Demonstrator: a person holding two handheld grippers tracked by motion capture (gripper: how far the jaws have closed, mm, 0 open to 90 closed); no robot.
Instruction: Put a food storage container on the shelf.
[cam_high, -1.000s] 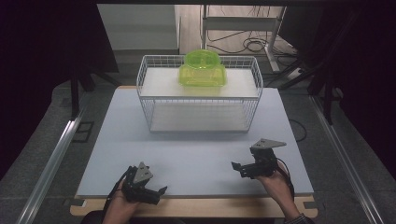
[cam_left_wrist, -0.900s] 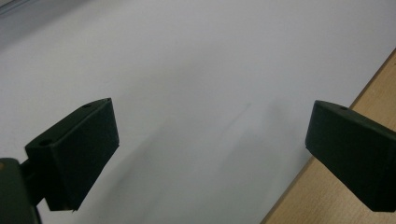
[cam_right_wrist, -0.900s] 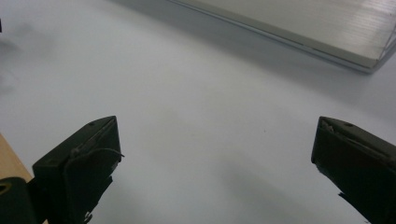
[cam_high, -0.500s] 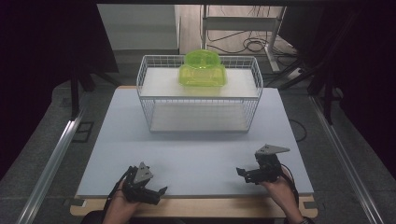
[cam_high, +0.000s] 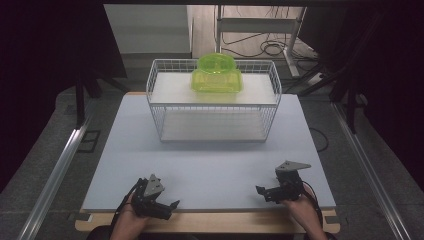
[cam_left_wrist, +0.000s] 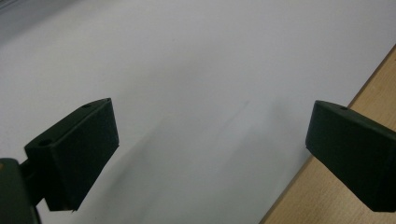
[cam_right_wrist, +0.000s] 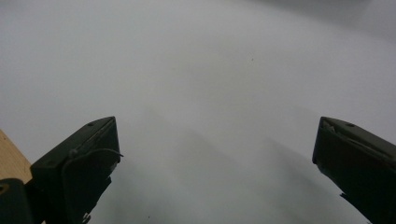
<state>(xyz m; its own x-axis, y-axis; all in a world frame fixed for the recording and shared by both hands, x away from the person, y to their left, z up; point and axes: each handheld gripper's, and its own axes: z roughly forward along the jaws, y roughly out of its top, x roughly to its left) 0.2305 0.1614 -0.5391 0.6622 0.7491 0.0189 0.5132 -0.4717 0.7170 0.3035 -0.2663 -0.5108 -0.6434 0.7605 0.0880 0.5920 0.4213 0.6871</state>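
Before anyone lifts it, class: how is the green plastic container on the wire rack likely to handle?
The green plastic container looks thin-walled and translucent, so it is probably light and fairly stiff. Its glossy surface may be slippery in the jaws. It sits on the wire rack, so a push could slide it off.

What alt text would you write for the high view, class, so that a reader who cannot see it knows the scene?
A person's two hands rest at the near edge of a white table, each holding a black two-jaw gripper: the left gripper and right gripper, both open and holding nothing. At the far side stands a white wire basket with a translucent green plastic container on its upper shelf.
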